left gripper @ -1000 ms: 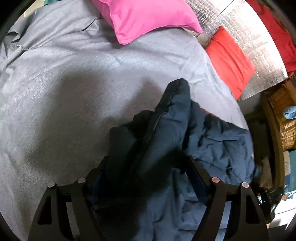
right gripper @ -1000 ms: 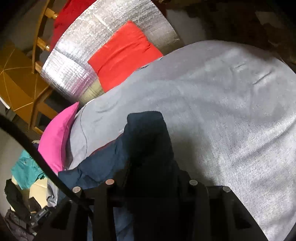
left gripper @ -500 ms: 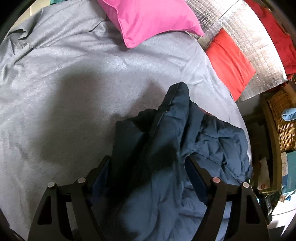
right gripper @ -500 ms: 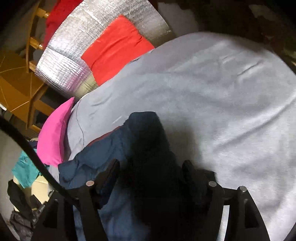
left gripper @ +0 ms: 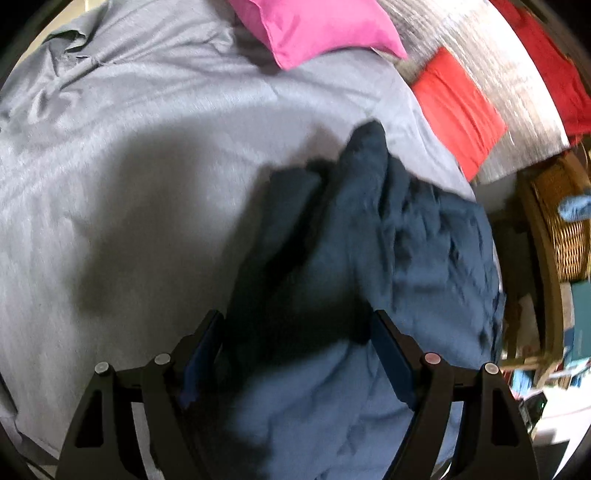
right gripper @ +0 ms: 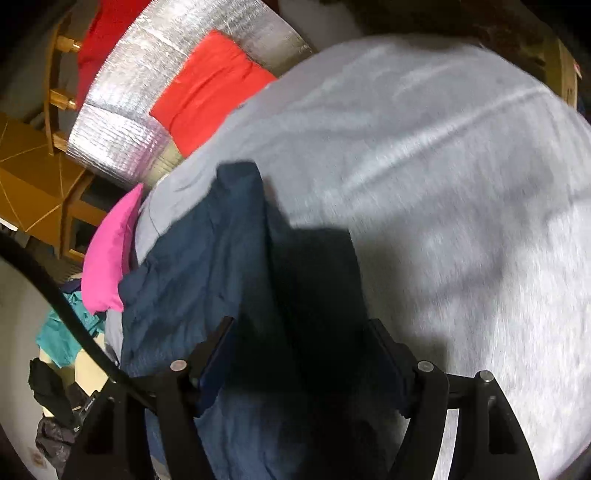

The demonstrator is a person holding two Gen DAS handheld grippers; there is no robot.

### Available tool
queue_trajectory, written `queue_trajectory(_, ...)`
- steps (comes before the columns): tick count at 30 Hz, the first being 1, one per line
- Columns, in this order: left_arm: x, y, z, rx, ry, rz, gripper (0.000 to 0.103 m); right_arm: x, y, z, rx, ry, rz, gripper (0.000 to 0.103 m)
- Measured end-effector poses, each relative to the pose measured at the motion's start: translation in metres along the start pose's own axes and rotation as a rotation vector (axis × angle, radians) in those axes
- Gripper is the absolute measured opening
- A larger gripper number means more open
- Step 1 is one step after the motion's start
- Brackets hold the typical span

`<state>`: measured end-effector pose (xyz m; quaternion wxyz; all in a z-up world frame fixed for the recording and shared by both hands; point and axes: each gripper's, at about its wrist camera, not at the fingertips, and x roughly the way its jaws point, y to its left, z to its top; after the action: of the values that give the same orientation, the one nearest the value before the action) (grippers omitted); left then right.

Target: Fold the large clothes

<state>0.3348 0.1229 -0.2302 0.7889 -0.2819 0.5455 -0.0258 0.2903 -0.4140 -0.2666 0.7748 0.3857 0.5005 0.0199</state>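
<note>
1. The navy jacket (left gripper: 369, 258) lies bunched on the grey sheet (left gripper: 129, 184), running forward from between both pairs of your fingers.
2. Your left gripper (left gripper: 295, 354) stands wide, jacket between the jaws; pads not seen pressing on it.
3. Your right gripper (right gripper: 301, 354) is likewise spread, jacket (right gripper: 221, 258) between the jaws, released.
4. Ahead and left of the right gripper: pink pillow (right gripper: 110, 258), red cushion (right gripper: 210, 88), silver mat (right gripper: 147, 92).
5. Right of the left gripper: wicker basket (left gripper: 557, 229).

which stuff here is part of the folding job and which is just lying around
In the job:
navy jacket
grey bed cover it lies on
left gripper
right gripper

Lying about:
pink pillow
red cushion
wicker basket
</note>
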Motion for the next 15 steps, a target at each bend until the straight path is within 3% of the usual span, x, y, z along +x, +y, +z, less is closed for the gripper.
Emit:
queue_trajectory(3,0.002,0.0,-0.013,0.021,0.001,0.002,0.083,0.014,0.006,-0.013,-0.007,0.073,0.043,0.079)
queue_trajectory(9,-0.006,0.004,-0.03,0.024,-0.027,-0.03,0.083,0.017,0.025,-0.025,-0.06,0.028,0.05,0.081)
queue_trajectory(11,-0.011,0.008,-0.033,0.014,-0.05,-0.051,0.082,0.017,0.033,-0.029,-0.104,0.006,0.019,0.067)
queue_trajectory(15,-0.011,0.01,-0.037,0.003,-0.09,-0.073,0.081,0.015,0.046,-0.032,-0.17,-0.059,-0.051,0.059)
